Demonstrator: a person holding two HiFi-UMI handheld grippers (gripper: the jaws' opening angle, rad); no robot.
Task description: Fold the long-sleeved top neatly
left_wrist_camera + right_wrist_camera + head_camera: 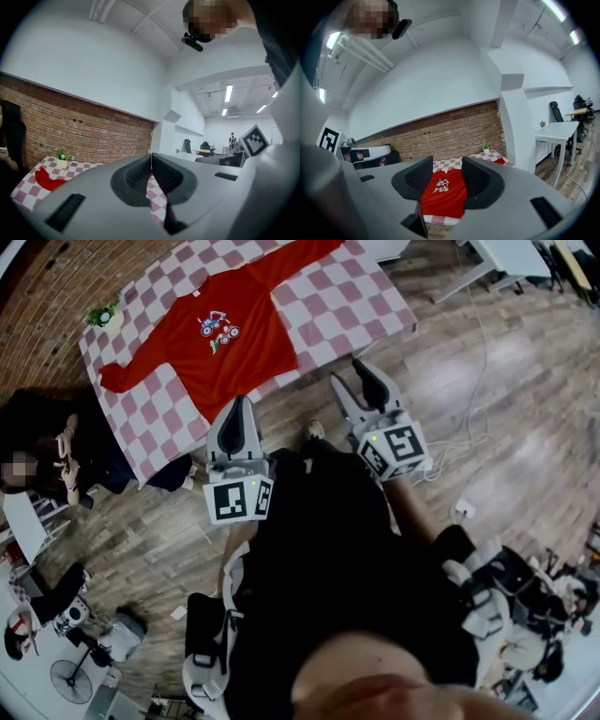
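- Hovering over the wooden floor (487,399), both hand-held grippers are short of the table's near edge, and neither touches the garment.
- Left hand-held gripper (151,163): the jaws are fully together with the pads meeting, and nothing is between them.
- Right hand-held gripper (446,161): the jaws stand apart and empty. The garment shows through the gap, well beyond the pads.
- Long-sleeved top (220,343): red, lying flat and unfolded on the table, front side up with a small printed graphic on the chest. Both sleeves are spread wide. In the head view, one runs toward the far right end of the table and the other toward the left edge.
- Table (347,306): it is covered in a red-and-white checked cloth and stands against the brick wall (47,282).
- Potted plant (101,315): small, upright on the table corner by the brick wall, near the left sleeve's cuff but apart from it.
- Seated person (80,451): in dark clothes, just beside the table's left end in the head view.
- White cable (473,352): it trails across the floor to the right of the right hand-held gripper.
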